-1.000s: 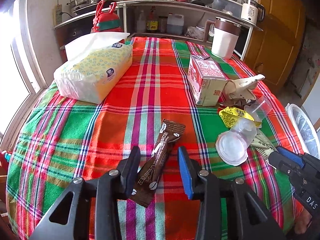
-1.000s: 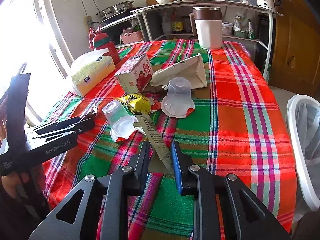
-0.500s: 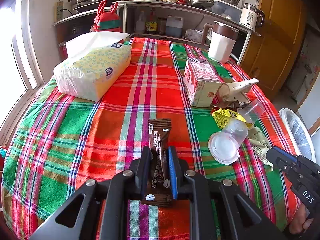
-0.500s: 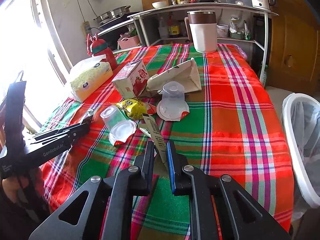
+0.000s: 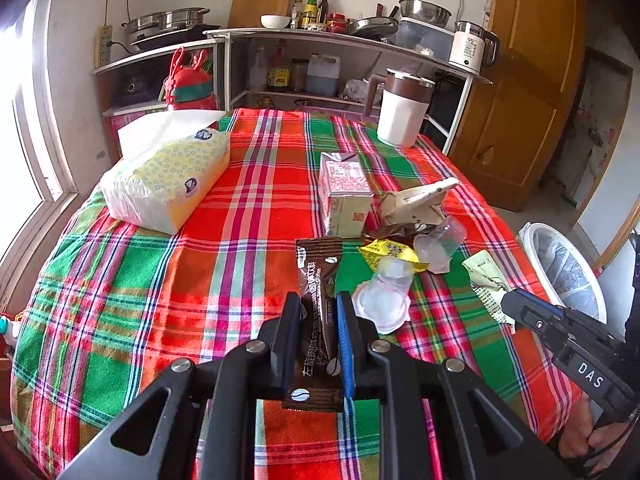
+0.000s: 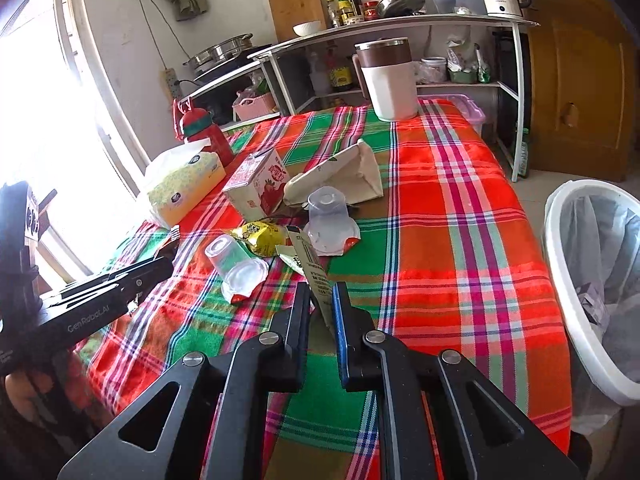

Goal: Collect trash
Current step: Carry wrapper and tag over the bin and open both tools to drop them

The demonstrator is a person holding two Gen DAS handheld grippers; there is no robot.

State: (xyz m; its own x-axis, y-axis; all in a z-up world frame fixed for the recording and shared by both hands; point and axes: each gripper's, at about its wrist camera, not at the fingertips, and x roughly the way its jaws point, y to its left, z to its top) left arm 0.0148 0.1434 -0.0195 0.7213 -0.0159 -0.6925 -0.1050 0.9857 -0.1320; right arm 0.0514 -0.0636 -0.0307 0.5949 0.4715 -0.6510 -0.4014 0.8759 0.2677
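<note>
**Two grippers, two wrappers, both clamped**

Two pieces of trash are held at once. Nearest in the left wrist view, the left gripper (image 5: 318,320) has its fingers pinching a brown coffee-stick wrapper (image 5: 318,280), which stands upright between the pads over the near edge of the table (image 5: 120,300), its top end poking above the fingertips. Off to the right, the right gripper (image 6: 321,300) is closed on a pale green printed wrapper (image 6: 310,264), fingers squeezed on its lower end, the strip tilted up and away.

Past the fingertips, toward the middle of the plaid-covered table, two clear plastic cups lie near each other: one cup (image 6: 236,264) on its side with a peeled lid, the other cup (image 6: 328,216) upside down. Between them sits a yellow snack packet (image 6: 260,236). Just behind comes a strawberry milk carton (image 6: 260,184), and beside it a flattened white carton (image 6: 344,178).

Along the left edge rests a tissue pack (image 5: 168,180), with a red bottle (image 6: 204,132) just behind it. At the far edge stands a white jug (image 6: 388,80) with a brown lid. Beside the table's right edge, on the floor, waits a white bin (image 6: 576,280) lined with a bag.
</note>
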